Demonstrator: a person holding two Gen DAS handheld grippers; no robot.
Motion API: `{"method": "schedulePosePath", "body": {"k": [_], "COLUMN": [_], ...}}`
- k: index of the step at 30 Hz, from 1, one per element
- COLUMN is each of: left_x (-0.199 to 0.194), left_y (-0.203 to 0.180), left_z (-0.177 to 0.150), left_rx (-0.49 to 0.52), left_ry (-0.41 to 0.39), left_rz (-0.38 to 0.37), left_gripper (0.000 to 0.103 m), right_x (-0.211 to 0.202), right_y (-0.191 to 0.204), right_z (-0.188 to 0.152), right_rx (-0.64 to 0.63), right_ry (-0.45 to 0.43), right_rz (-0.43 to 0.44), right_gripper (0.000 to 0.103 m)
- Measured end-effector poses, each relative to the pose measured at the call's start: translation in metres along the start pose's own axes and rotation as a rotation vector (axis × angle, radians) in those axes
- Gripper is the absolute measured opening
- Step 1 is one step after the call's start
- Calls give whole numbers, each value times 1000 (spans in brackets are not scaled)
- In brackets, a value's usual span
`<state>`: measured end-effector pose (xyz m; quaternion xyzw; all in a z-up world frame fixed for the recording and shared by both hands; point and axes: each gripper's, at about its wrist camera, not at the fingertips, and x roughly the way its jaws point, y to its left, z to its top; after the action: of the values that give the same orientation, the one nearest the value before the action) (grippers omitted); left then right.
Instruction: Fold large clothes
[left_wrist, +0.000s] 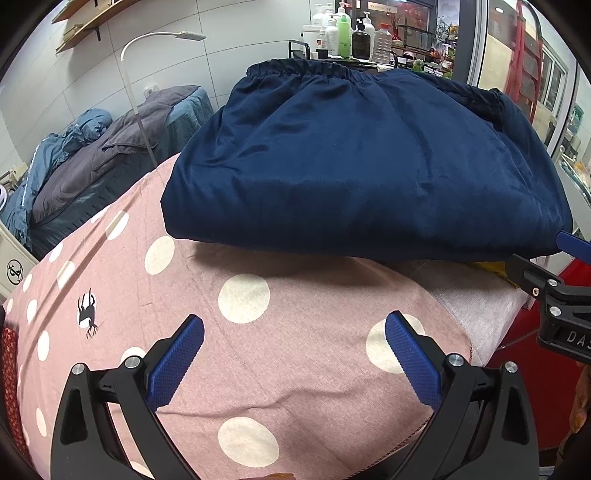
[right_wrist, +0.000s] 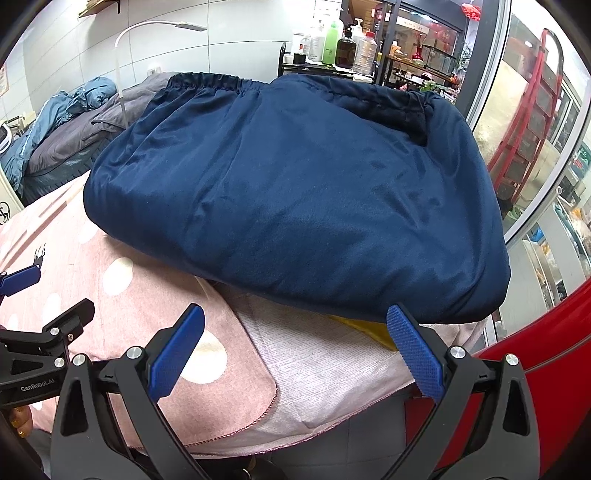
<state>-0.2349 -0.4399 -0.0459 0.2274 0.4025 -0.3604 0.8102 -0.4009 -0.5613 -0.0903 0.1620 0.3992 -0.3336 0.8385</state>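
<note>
So I've got two claws up, both spread wide with nothing between the blue pads. My left claw (left_wrist: 294, 334) hovers over the pink polka-dot cover (left_wrist: 258, 354), and my right claw (right_wrist: 295, 330) sits just beside it near the cover's turned-back corner, its right pad close to the front edge of the clothes. One folded navy garment (right_wrist: 295, 192) lies ahead of both on the pink cover, elastic waistband on the far side. A bit of yellow cloth (right_wrist: 365, 326) pokes out from under its near edge; can't really tell what that is. Past it there's one white lamp (left_wrist: 162, 37), a cluster of bottles (left_wrist: 343, 33) (I count roughly eight), and one second bed (left_wrist: 92, 162) piled with grey and blue bedding.
</note>
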Motion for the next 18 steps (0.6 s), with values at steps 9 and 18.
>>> {"method": "schedulePosePath", "body": {"k": [9,18], "left_x": [0,-1], "left_y": [0,-4], "left_z": [0,3], "left_rx": [1,18], "left_ry": [4,13], "left_rz": [0,-20], "left_gripper": [97,97], "right_x": [0,-2], "right_y": [2,1], "right_z": [-1,-1], "right_rx": [-5,-2], "right_ry": [1,-5], "right_rz": [2,1], "right_gripper": [98,98]}}
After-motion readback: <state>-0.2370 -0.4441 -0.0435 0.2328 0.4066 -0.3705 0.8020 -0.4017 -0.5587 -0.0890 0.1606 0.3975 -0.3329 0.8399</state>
